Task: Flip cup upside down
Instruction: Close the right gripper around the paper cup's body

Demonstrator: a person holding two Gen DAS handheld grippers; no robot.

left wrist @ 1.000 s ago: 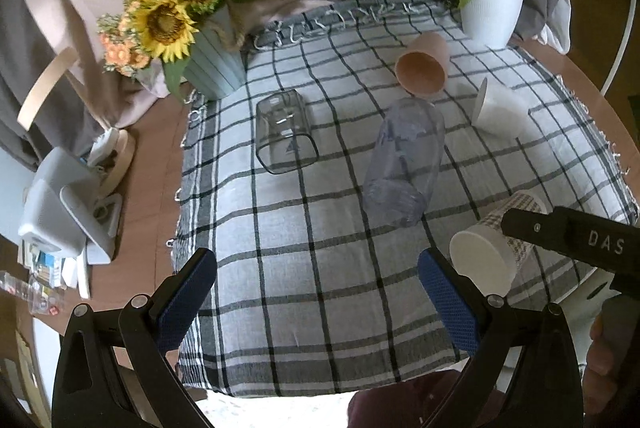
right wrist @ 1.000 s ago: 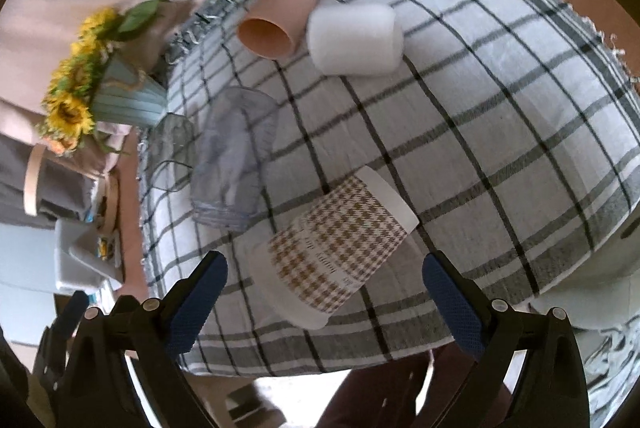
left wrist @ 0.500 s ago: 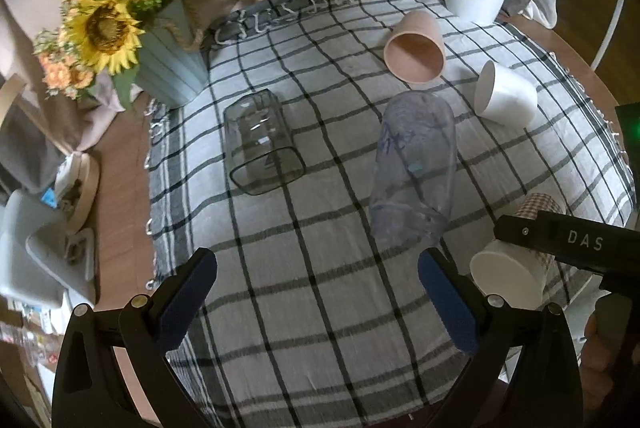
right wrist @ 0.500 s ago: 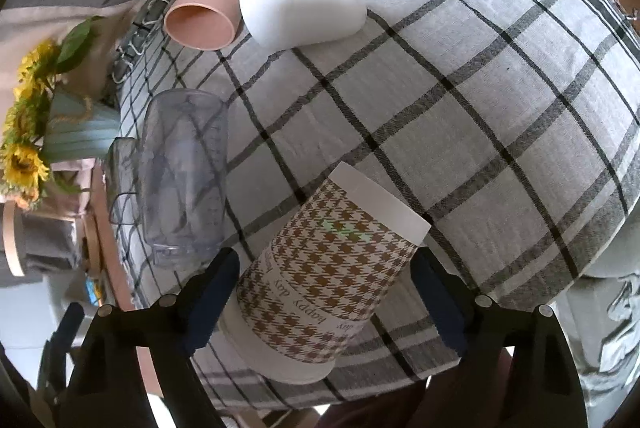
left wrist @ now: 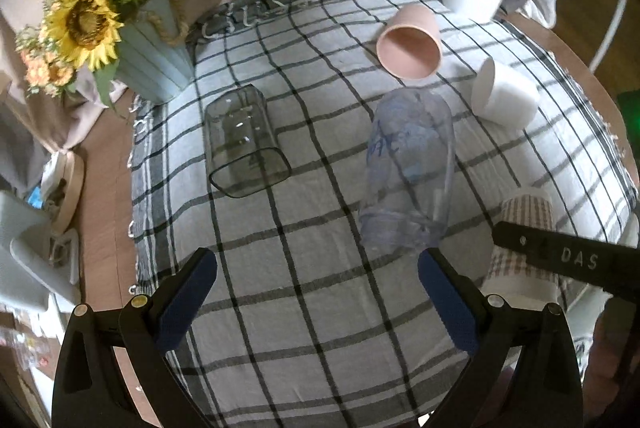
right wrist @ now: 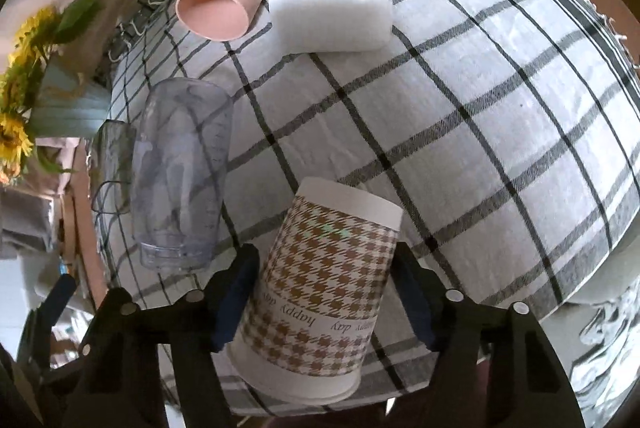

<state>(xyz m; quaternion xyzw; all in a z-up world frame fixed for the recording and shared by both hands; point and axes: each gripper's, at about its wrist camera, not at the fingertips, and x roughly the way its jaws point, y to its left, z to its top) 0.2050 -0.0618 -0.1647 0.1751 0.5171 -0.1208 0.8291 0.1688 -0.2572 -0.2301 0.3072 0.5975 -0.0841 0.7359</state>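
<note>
The left wrist view looks down from the near edge across the grey checked tablecloth point(left wrist: 304, 308). The right wrist view sits lower and closer (facing the brown houndstooth paper cup point(right wrist: 320, 284)); both share the clear plastic tumbler point(left wrist: 408, 172).

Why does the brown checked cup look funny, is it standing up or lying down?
Lying down. The checked cup rests on its side on the tablecloth, between the right gripper's fingers.

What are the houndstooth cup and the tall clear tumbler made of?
The houndstooth cup looks like matte paper, with a printed pattern and a white rolled rim. The tall clear tumbler is transparent, faintly blue and hazy, probably plastic rather than glass.
</note>
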